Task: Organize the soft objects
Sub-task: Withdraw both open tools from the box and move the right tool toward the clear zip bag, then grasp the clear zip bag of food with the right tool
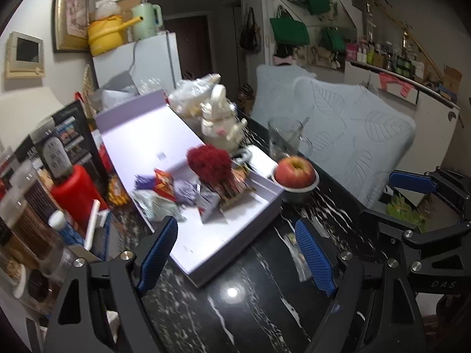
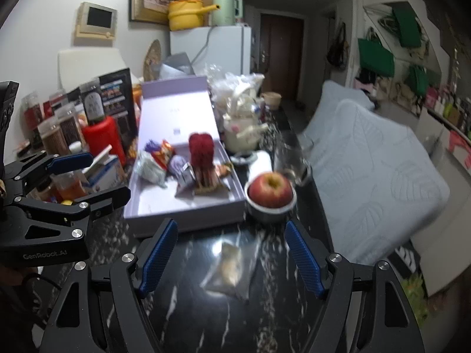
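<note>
A lilac box (image 1: 235,235) (image 2: 182,214) with its lid open lies on the black marble table (image 1: 250,309). It holds a red fluffy thing (image 1: 209,162) (image 2: 201,147) and several crumpled snack packets (image 1: 164,188) (image 2: 156,161). A small clear bag (image 2: 228,267) (image 1: 295,257) with something beige inside lies flat on the table. My right gripper (image 2: 231,259) hangs open over it, and its blue pads do not touch the bag. My left gripper (image 1: 237,256) (image 2: 97,176) is open above the box's near corner with nothing between its fingers. The right gripper (image 1: 406,203) also shows at the right edge of the left wrist view.
An apple in a metal bowl (image 1: 295,173) (image 2: 270,191) stands right of the box, with a glass mug (image 1: 284,139) and a cream teapot (image 1: 220,123) behind it. A red canister (image 1: 75,194), jars and cartons crowd the left. A pale blue cushioned seat (image 2: 376,182) borders the table's right.
</note>
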A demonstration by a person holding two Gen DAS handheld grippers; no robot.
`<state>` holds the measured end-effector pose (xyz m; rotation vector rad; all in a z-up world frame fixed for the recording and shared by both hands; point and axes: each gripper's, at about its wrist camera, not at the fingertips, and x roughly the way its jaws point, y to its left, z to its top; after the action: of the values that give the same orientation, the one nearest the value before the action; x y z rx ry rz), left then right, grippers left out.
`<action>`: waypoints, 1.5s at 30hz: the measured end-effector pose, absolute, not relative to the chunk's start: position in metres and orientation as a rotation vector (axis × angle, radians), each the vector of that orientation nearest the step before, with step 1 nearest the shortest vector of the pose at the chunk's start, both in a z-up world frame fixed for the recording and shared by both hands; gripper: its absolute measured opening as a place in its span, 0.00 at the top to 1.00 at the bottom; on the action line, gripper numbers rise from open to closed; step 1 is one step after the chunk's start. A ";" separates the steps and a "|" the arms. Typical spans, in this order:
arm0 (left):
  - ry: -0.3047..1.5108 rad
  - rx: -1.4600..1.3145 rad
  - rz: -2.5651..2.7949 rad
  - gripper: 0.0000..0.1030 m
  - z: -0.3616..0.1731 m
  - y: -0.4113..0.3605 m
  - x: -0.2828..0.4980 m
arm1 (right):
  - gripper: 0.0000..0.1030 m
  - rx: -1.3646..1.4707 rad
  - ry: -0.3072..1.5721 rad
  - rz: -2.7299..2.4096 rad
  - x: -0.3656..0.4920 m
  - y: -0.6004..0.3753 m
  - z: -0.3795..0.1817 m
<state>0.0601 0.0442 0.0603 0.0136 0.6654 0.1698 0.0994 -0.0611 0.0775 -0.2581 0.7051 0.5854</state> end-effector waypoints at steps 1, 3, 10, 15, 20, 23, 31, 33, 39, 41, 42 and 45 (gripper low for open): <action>0.671 0.012 0.165 0.20 0.057 0.042 0.060 | 0.26 -0.256 0.717 0.578 0.099 -0.065 0.072; 0.687 0.005 0.143 0.20 0.047 0.037 0.060 | 0.26 -0.253 0.736 0.566 0.098 -0.070 0.064; 0.716 -0.025 0.108 0.20 0.019 0.027 0.060 | 0.26 -0.223 0.788 0.539 0.097 -0.084 0.030; 0.755 -0.054 0.098 0.20 -0.002 0.028 0.063 | 0.26 -0.194 0.837 0.540 0.103 -0.090 0.006; 0.795 -0.075 0.090 0.20 -0.020 0.032 0.069 | 0.26 -0.169 0.895 0.544 0.116 -0.088 -0.017; 0.819 -0.083 0.090 0.20 -0.030 0.036 0.072 | 0.28 -0.153 0.929 0.562 0.126 -0.082 -0.032; 0.867 -0.092 0.104 0.20 -0.046 0.047 0.082 | 0.55 -0.111 1.029 0.597 0.151 -0.072 -0.066; 0.869 -0.095 0.103 0.20 -0.046 0.049 0.082 | 0.67 -0.083 1.041 0.640 0.153 -0.073 -0.069; 0.869 -0.112 0.082 0.20 -0.042 0.053 0.077 | 0.77 -0.094 1.028 0.764 0.140 -0.072 -0.067; 0.869 -0.104 0.086 0.20 -0.041 0.053 0.071 | 0.77 -0.100 1.039 0.827 0.131 -0.071 -0.067; 0.870 -0.103 0.086 0.20 -0.041 0.054 0.069 | 0.77 -0.104 1.041 0.844 0.127 -0.071 -0.067; 0.877 -0.103 0.081 0.20 -0.041 0.054 0.060 | 0.77 -0.124 1.048 0.902 0.111 -0.069 -0.068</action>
<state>0.0602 0.0539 -0.0409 -0.1034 0.8768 0.0810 0.1113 -0.0691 -0.0680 -0.1239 1.0478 0.9020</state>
